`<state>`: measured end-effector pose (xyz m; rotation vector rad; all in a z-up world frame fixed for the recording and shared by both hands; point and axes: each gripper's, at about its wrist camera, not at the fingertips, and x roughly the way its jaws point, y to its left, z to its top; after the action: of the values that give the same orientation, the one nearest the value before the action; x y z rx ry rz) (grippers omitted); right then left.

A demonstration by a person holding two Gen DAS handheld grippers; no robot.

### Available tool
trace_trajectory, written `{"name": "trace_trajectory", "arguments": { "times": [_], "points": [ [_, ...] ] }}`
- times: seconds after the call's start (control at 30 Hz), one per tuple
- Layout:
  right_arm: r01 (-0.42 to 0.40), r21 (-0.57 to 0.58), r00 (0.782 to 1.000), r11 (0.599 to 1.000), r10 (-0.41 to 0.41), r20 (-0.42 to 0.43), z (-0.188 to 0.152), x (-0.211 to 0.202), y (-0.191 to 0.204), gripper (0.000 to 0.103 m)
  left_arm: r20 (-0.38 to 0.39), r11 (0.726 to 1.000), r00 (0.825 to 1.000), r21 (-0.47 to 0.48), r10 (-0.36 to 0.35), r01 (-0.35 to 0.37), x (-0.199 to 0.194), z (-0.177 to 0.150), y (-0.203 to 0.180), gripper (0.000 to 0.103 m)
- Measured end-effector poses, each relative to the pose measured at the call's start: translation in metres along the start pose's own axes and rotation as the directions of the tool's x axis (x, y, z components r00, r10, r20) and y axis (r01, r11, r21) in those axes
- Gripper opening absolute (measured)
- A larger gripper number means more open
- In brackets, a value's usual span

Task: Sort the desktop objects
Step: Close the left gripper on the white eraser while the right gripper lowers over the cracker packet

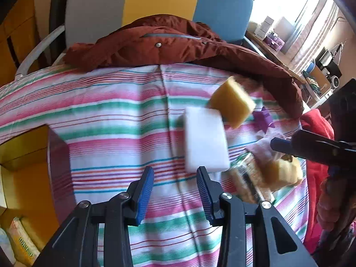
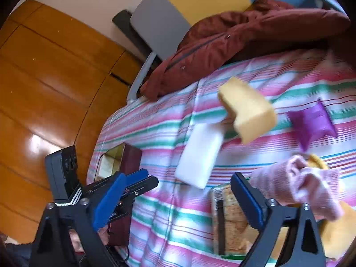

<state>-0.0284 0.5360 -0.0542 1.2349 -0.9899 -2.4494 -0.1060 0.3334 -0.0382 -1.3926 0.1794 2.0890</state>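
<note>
Left claw (image 1: 175, 173) half-open, empty, white sponge (image 1: 205, 139) just beyond its right fingertip

a rust-red jacket (image 1: 169, 44) lies crumpled along the far edge of the bed's striped sheet (image 1: 106, 111). behind it stands a grey, yellow and blue headboard (image 1: 155, 2). wooden wardrobe doors (image 2: 44, 84) fill the left side.

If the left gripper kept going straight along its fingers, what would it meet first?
Probably the striped cloth: the left gripper is open with nothing between its fingers. The white sponge sits just right of that line, so it might clip its near corner; depth is unclear.
</note>
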Motion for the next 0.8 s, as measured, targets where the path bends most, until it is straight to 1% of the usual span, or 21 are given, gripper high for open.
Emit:
{"name": "trace_trajectory", "arguments": {
  "times": [0.07, 0.13, 0.17, 0.23, 0.27, 0.33, 0.43, 0.47, 0.5, 0.6, 0.73, 0.77, 0.8],
  "points": [
    [-0.008, 0.013, 0.999, 1.0, 0.007, 0.045, 0.001, -0.009, -0.003, 0.093, -0.007, 1.0, 1.0, 0.018, 0.008, -0.008, 0.007, 0.007, -0.008, 0.04],
    [0.008, 0.017, 0.997, 1.0, -0.009, 0.071, 0.003, -0.016, -0.005, 0.09, -0.018, 0.999, 1.0, 0.04, 0.019, -0.019, 0.016, 0.018, -0.019, 0.04],
    [0.024, 0.016, 0.996, 1.0, -0.025, 0.084, 0.004, -0.019, -0.005, 0.088, -0.029, 0.999, 0.999, 0.047, 0.025, -0.024, 0.019, 0.017, -0.023, 0.04],
    [0.029, 0.022, 0.994, 0.999, -0.031, 0.104, 0.006, -0.019, -0.004, 0.088, -0.049, 0.999, 0.999, 0.047, 0.023, -0.021, 0.029, 0.025, -0.029, 0.04],
    [0.028, 0.026, 0.993, 0.999, -0.031, 0.113, 0.007, -0.02, -0.004, 0.088, -0.056, 0.998, 0.998, 0.057, 0.025, -0.022, 0.035, 0.029, -0.034, 0.042],
    [0.034, 0.029, 0.992, 0.999, -0.037, 0.123, 0.008, -0.023, -0.004, 0.088, -0.074, 0.996, 0.996, 0.076, 0.049, -0.044, 0.045, 0.033, -0.04, 0.043],
    [0.03, 0.031, 0.991, 0.999, -0.033, 0.127, 0.009, -0.023, -0.003, 0.088, -0.092, 0.997, 0.995, 0.069, 0.046, -0.04, 0.058, 0.037, -0.045, 0.045],
    [0.032, 0.026, 0.991, 0.999, -0.035, 0.127, 0.01, -0.023, -0.002, 0.088, -0.094, 0.998, 0.995, 0.058, 0.037, -0.031, 0.06, 0.038, -0.045, 0.048],
    [0.037, 0.02, 0.991, 0.999, -0.039, 0.127, 0.01, -0.023, -0.001, 0.088, -0.095, 0.998, 0.995, 0.055, 0.034, -0.029, 0.061, 0.039, -0.046, 0.051],
    [0.044, 0.02, 0.991, 0.999, -0.046, 0.129, 0.009, -0.024, -0.001, 0.088, -0.083, 0.999, 0.996, 0.037, 0.022, -0.019, 0.062, 0.039, -0.045, 0.051],
    [0.051, 0.023, 0.99, 0.998, -0.054, 0.132, 0.008, -0.025, -0.002, 0.088, -0.024, 1.0, 1.0, 0.004, -0.009, 0.009, 0.048, 0.038, -0.04, 0.051],
    [0.054, 0.02, 0.99, 0.998, -0.056, 0.133, 0.009, -0.025, -0.001, 0.088, -0.024, 1.0, 0.999, 0.01, -0.027, 0.027, 0.046, 0.038, -0.041, 0.051],
    [0.062, 0.013, 0.989, 0.998, -0.063, 0.134, 0.008, -0.025, 0.001, 0.088, -0.026, 0.999, 0.999, 0.023, -0.029, 0.029, 0.047, 0.038, -0.044, 0.053]
  ]
}}
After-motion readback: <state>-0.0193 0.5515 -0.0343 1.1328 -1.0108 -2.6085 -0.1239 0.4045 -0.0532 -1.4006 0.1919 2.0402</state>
